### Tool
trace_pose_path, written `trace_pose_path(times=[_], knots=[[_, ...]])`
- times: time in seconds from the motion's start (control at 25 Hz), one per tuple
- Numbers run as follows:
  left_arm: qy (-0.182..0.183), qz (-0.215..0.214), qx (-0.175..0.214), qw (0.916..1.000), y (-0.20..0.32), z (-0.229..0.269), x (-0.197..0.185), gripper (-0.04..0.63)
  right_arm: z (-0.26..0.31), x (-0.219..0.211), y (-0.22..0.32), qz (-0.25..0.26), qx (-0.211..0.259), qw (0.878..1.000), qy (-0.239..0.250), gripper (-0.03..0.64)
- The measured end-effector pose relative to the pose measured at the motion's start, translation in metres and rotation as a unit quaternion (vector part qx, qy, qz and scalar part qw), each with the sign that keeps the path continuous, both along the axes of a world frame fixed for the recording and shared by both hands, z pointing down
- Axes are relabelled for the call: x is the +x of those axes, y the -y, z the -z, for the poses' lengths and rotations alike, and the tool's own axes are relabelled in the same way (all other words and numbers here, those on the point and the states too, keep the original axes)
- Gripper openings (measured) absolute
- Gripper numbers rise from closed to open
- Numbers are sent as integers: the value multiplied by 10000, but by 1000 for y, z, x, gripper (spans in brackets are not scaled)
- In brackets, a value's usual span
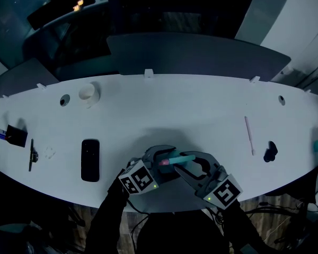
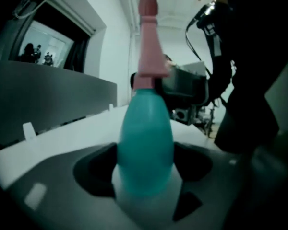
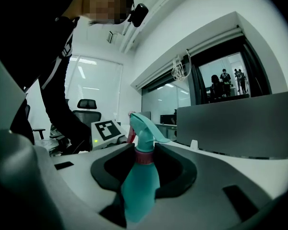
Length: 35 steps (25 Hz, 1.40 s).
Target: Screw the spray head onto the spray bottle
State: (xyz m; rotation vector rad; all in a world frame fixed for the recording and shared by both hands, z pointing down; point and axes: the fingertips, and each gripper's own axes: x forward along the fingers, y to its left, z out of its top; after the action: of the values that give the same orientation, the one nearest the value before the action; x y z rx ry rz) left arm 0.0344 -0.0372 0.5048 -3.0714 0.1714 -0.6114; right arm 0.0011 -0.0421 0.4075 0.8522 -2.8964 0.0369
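Left gripper (image 2: 145,166) and right gripper (image 3: 143,166) were closest to us. They met over the near edge of the table (image 1: 201,110) with the bottle (image 2: 145,143) between them, held off the surface by the look of it.

Bottle: teal, head (image 2: 151,51) sitting on its neck, in line with the body, no gap we could see.

Left jaws stood fairly wide, pads against the bottle's fat part on both sides, as far as we could tell. Right jaws stood much narrower, clamped at the pink collar (image 3: 144,157) where head meets bottle.

Our read on progress: head placed and threaded on, so the start was done. We couldn't tell whether the collar was fully tight. Likely left: last turns of bottle against collar, a snug check, then set-down. Risk: a cross-thread would not show from these angles.

Further out, untouched: phone (image 1: 90,160) to the left, white cup (image 1: 88,94) beyond it, pink stick (image 1: 249,135) and a small dark item (image 1: 270,151) to the right. All were well apart from the work.
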Motion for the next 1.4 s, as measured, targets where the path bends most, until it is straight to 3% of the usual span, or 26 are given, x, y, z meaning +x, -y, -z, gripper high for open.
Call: trace_pose_path(times=[0.08,0.16,0.24,0.36,0.44,0.52,0.6,0.68,0.76,0.84,0.96,1.04,1.16,1.28,1.4], knots=[[-160,658,66,9977,4,1,0,368,0,1,1,-123,32,9999,4,129],[-171,1392,129,9900,8,0,-1,367,-1,3,3,-255,27,9997,6,129],[-153,2102,146,9774,10,0,-3,367,0,4,4,-326,20,9995,37,129],[-146,3065,171,9516,12,-1,-6,367,0,2,2,-329,33,9994,29,129],[-131,3507,191,9362,12,-3,-9,368,0,1,2,-326,27,9995,34,129],[-188,3615,126,9321,11,-2,-9,370,0,0,1,-314,35,9995,34,129],[-487,3371,-5,9402,9,3,-11,370,-1,0,1,-295,21,9996,9,129],[-685,2762,-139,9586,4,5,-15,371,-1,-1,1,-256,19,9997,6,129],[-552,1943,-305,9789,1,0,-19,385,0,-1,0,-212,5,9998,15,129],[-281,1014,-418,9936,2,-5,-19,385,1,-1,0,-146,1,9999,19,129],[-94,-314,-475,9983,-1,-2,-12,369,0,-1,0,-93,-59,9999,25,129],[-130,-698,-552,9960,-1,0,-10,361,-1,0,0,-112,-105,9999,49,129],[-254,-416,-491,9976,0,2,-8,356,-1,2,2,-154,-66,9999,35,129],[-437,513,-303,9973,5,3,-5,351,1,4,3,-301,28,9995,35,129],[-455,1579,-146,9863,8,4,-5,350,1,6,4,-450,48,9990,52,129]])
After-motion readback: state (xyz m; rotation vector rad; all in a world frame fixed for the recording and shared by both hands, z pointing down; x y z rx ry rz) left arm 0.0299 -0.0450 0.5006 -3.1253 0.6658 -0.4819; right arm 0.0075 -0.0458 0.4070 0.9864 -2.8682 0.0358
